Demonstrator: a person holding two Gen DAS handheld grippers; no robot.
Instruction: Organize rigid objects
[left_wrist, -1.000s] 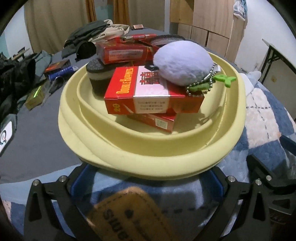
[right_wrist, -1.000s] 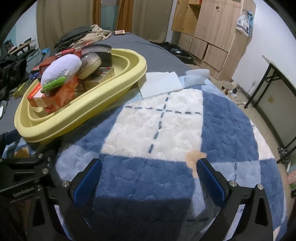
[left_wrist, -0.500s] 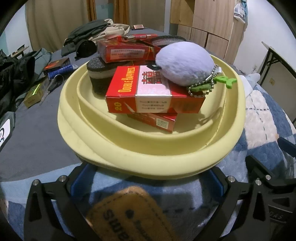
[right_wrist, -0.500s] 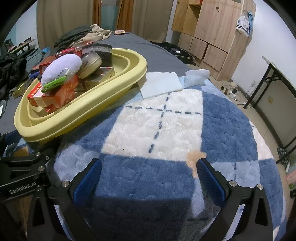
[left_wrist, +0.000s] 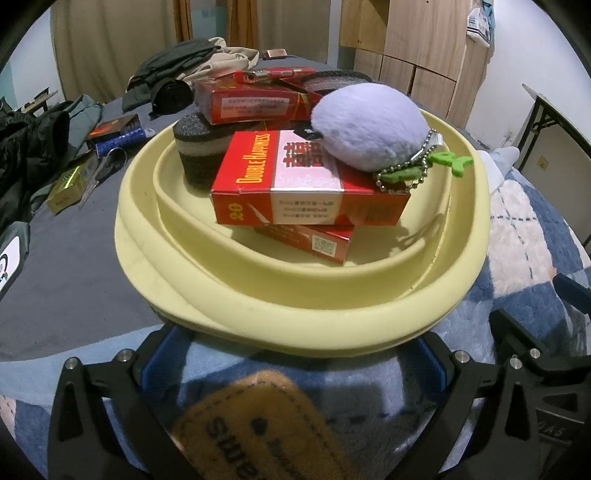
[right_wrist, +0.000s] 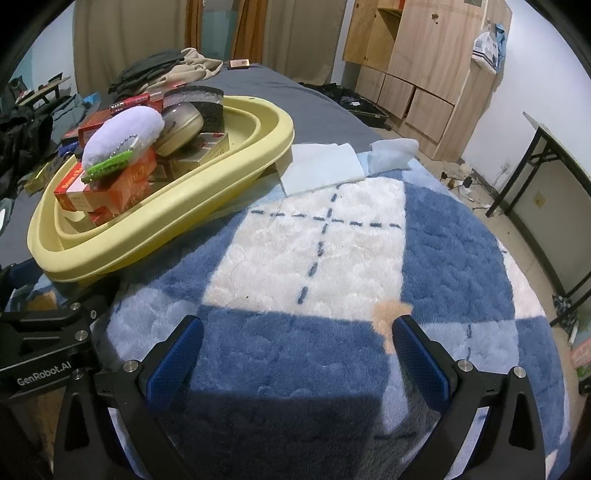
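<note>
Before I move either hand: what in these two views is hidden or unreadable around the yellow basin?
- Left wrist view: the left gripper jaws' tips are covered by the yellow basin rim; contact unclear.
- Left wrist view: the lower red box is mostly hidden under the top red box.
- Right wrist view: the round tin is partly hidden behind the plush keychain.
- Right gripper: jaws apart, empty.

You can read "DOUBLE HAPPINESS" and "20" on the top red cigarette pack (left_wrist: 310, 192), "GenRobot.AI" on the left gripper (right_wrist: 44, 371), and partial "Swe" on the tan patch (left_wrist: 255, 432).
</note>
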